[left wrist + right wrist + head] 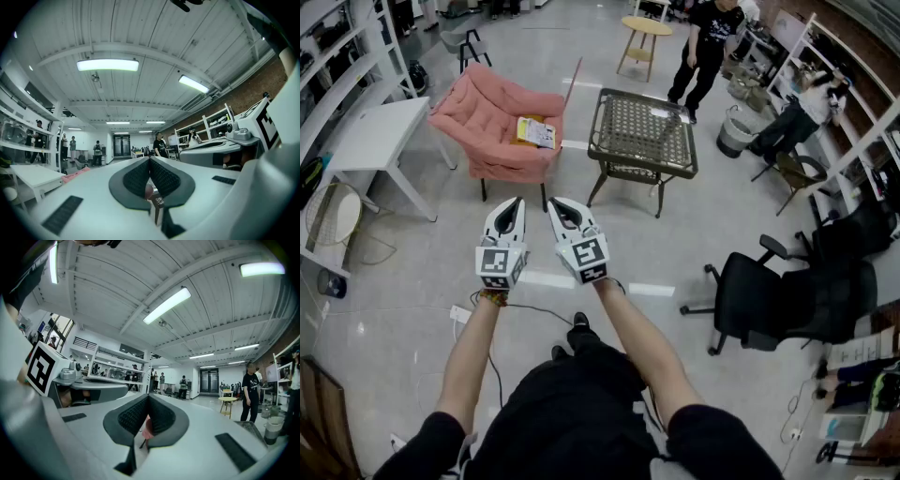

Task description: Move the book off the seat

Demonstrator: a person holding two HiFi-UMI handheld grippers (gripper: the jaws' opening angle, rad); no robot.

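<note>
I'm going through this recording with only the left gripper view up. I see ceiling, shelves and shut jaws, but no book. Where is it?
Observer: In the head view, the book lies on the seat of a pink armchair.
Operator: How near are the grippers to it?
Observer: The left gripper and the right gripper are side by side in front of the person. Both are well short of the armchair and touch nothing.
Operator: Is the right one holding anything?
Observer: No. The right gripper view shows its jaws together with nothing between them.
</note>
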